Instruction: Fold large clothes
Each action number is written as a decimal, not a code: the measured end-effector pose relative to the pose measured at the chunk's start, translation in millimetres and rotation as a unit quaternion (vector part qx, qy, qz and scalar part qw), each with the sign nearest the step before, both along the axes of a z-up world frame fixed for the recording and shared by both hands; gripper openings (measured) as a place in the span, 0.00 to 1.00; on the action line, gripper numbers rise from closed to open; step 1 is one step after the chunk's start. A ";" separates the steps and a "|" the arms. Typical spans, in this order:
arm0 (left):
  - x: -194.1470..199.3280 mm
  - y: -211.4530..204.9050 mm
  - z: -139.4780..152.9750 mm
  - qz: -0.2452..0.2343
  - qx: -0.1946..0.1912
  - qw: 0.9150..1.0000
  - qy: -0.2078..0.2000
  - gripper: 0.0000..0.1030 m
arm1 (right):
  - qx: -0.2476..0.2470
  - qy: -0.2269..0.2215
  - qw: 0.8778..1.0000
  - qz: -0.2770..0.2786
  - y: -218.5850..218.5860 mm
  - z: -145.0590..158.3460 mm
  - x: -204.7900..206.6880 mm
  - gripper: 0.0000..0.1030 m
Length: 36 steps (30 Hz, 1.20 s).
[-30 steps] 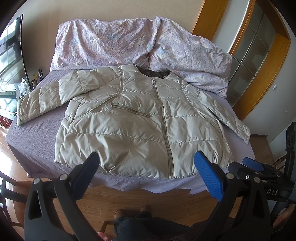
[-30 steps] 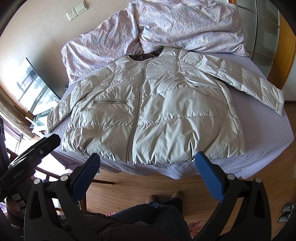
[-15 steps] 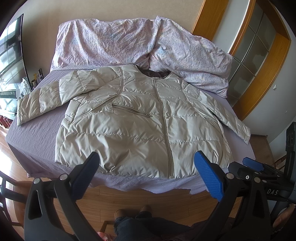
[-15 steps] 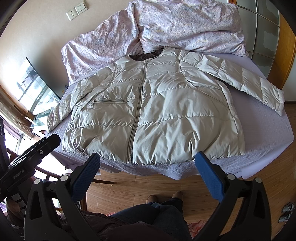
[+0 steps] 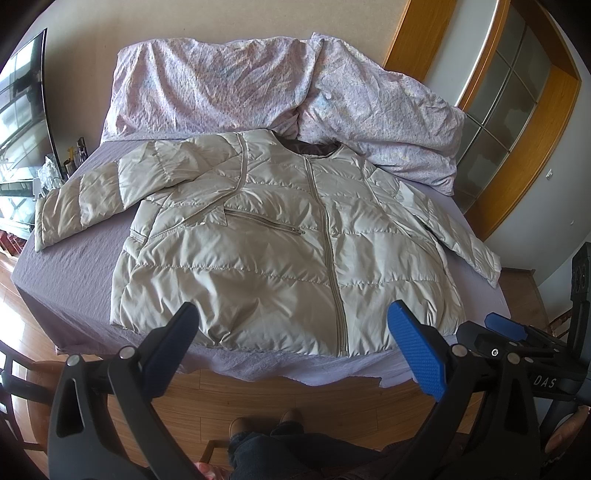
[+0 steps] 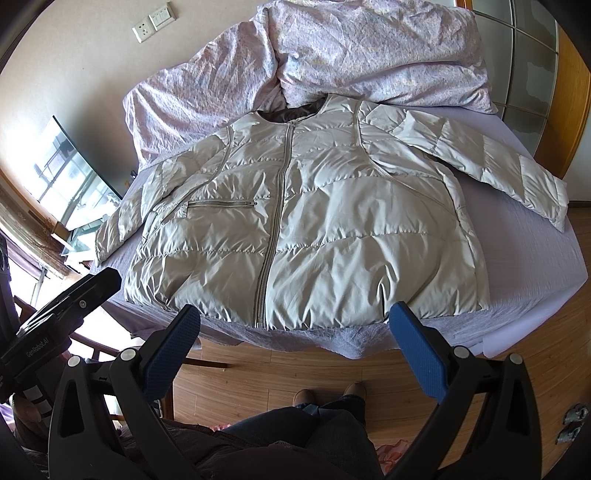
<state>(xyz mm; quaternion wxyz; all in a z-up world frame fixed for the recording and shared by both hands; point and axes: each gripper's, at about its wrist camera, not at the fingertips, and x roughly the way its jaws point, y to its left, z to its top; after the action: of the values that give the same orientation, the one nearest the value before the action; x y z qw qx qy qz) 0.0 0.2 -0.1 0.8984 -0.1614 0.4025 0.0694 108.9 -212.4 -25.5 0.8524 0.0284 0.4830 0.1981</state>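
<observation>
You are holding both tools above the wooden floor (image 5: 332, 398) at the foot of the bed, and your dark trouser legs and brown shoes (image 6: 306, 397) are showing at the bottom of each view. Your left gripper (image 5: 291, 332), black with blue-padded fingers, is hanging with its jaws spread wide and nothing between them. Your right gripper (image 6: 295, 336), built the same, is likewise gaping wide and empty.

Just beyond the fingertips, a large pale beige quilted puffer jacket (image 5: 280, 243) is lying face up and zipped on the lavender bedsheet (image 5: 74, 266), hem toward you, both sleeves spread outward. Behind its collar, a rumpled pink floral duvet (image 5: 221, 88) is lying bunched against the wall.

The left view is showing your right tool at its right edge, with the letters "DAS" readable on it. The right view is showing your left tool at its left edge, bearing small white lettering too blurred to read surely, plus white wall sockets (image 6: 153, 22) above the duvet.
</observation>
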 end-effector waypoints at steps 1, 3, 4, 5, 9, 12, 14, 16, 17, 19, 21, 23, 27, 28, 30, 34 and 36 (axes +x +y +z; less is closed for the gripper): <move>0.0 0.0 0.0 0.000 0.000 1.000 0.000 0.98 | 0.000 0.000 1.000 0.000 0.2 -0.2 0.1 0.99; 0.0 0.1 0.0 0.000 0.000 1.000 0.000 0.98 | 0.000 0.000 1.000 0.000 0.1 -0.4 0.2 0.99; 0.0 0.0 0.0 0.000 0.000 1.000 0.000 0.98 | 0.000 0.000 1.000 0.000 0.1 -0.5 0.3 0.99; 0.0 0.0 0.0 0.000 0.000 1.000 0.000 0.98 | 0.000 0.000 1.000 0.000 0.1 -0.6 0.3 0.99; 0.0 -0.1 0.0 0.000 0.000 1.000 0.000 0.98 | 0.000 0.000 1.000 0.000 0.2 -0.9 0.5 0.99; -0.1 0.1 0.0 0.000 0.000 1.000 0.000 0.98 | 0.000 0.000 1.000 0.000 0.2 -0.9 0.6 0.99; 0.0 0.0 0.0 0.000 0.000 1.000 0.000 0.98 | 0.001 0.000 1.000 0.000 0.3 -1.0 0.8 0.99; 0.0 0.0 0.0 0.000 0.001 1.000 0.000 0.98 | 0.001 0.000 1.000 0.000 0.3 -1.0 0.8 0.99; 0.0 0.0 0.0 0.000 0.001 1.000 0.000 0.98 | 0.001 0.000 1.000 0.000 0.4 -1.0 0.9 0.99; 0.0 0.1 0.0 0.000 0.001 1.000 0.001 0.98 | 0.001 0.000 1.000 0.000 0.1 -0.9 2.0 0.99; 0.0 0.0 0.0 0.001 0.001 1.000 0.001 0.98 | 0.001 -0.001 1.000 0.000 -0.1 -0.8 3.1 0.99; 0.2 0.1 -0.2 0.001 0.001 1.000 0.001 0.98 | 0.001 -0.002 1.000 0.000 -0.4 -0.5 4.3 0.99; 1.1 1.2 -0.5 0.005 0.003 1.000 0.003 0.98 | 0.003 -0.004 1.000 -0.003 -1.9 -1.2 9.5 0.99; 1.7 1.8 -0.6 0.007 0.005 1.000 0.003 0.98 | 0.004 -0.003 1.000 -0.005 -5.6 -1.9 14.1 0.99; 12.0 3.6 -5.5 0.011 0.009 1.000 0.005 0.98 | 0.006 -0.002 1.000 -0.012 -9.1 -3.1 21.1 0.99; 21.8 3.0 -3.2 0.018 0.019 1.000 0.009 0.98 | -0.004 -0.020 0.998 -0.061 -27.9 -7.4 43.4 0.99; 27.7 1.9 -2.4 0.020 0.026 0.999 0.009 0.98 | -0.005 -0.021 0.996 -0.090 -43.0 -13.4 59.4 0.99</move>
<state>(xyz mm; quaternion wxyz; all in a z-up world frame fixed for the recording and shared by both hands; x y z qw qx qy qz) 27.7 2.2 -2.5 0.8971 -0.1451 0.4052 0.0997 168.3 -255.4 -38.9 0.8768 0.0632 0.4615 0.1190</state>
